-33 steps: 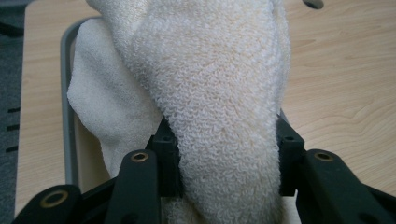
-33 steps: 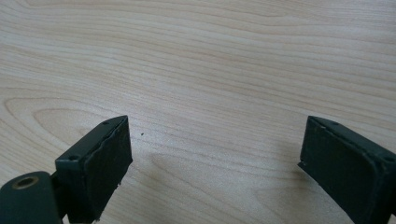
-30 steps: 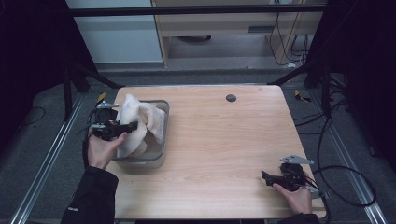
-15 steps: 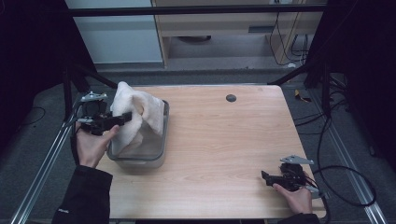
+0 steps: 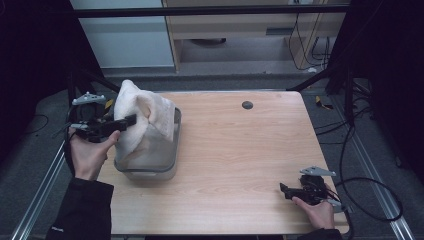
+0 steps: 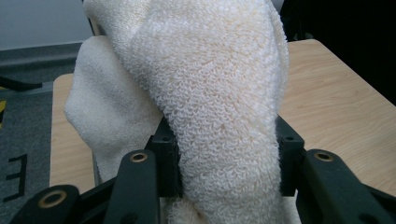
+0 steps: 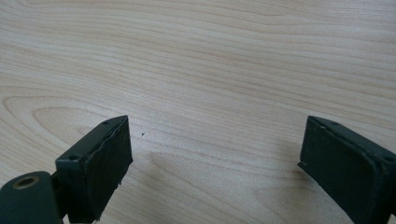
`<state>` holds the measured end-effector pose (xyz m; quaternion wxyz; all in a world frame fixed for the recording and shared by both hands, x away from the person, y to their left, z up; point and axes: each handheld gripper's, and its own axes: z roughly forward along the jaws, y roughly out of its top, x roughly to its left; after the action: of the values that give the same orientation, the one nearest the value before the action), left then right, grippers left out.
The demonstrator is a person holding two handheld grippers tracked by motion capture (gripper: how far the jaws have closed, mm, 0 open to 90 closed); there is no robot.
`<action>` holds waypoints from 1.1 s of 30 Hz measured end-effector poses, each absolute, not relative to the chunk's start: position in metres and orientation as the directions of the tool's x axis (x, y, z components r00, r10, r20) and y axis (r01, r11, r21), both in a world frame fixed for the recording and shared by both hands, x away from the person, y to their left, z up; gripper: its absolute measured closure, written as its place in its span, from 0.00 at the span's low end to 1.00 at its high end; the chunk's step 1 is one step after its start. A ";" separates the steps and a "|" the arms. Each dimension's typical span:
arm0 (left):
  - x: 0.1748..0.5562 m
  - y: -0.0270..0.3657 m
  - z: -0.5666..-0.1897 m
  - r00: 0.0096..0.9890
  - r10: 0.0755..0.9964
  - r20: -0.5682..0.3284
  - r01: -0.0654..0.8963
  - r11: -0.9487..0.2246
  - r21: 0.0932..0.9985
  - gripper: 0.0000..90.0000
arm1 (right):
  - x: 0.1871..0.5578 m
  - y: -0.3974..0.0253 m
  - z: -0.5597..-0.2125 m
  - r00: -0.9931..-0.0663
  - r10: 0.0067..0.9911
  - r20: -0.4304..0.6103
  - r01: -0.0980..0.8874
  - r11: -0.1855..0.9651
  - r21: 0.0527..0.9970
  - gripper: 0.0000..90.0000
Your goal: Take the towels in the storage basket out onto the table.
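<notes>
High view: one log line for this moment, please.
left gripper: shut on towel | towel: lifted above metal tray | right gripper: open, low over table

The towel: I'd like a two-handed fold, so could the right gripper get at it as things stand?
Probably yes. The right gripper sits open near the table's front right corner, with bare wood between it and the towel, which the left gripper holds above the metal tray across the table.
</notes>
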<state>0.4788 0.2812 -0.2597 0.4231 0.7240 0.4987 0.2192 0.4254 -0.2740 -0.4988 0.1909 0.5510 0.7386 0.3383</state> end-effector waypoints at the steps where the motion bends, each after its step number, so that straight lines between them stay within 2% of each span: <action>1: 0.477 0.280 -0.258 0.411 0.906 -0.103 0.532 -0.146 0.834 0.61 | 0.425 -0.274 -0.499 -0.321 0.943 0.091 0.685 0.165 0.709 0.10; 17: 0.463 0.255 -0.240 0.495 0.865 -0.084 0.490 -0.198 0.849 0.61 | 0.425 -0.274 -0.498 -0.319 0.944 0.082 0.679 0.167 0.715 0.10; 33: 0.459 0.197 -0.241 0.604 0.795 -0.056 0.445 -0.278 0.851 0.61 | 0.424 -0.275 -0.498 -0.322 0.943 0.081 0.670 0.167 0.723 0.10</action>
<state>0.4594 0.1971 -0.2407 0.4483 0.7753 0.3998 0.1952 0.4240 -0.2749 -0.4975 0.1995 0.5470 0.7373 0.3426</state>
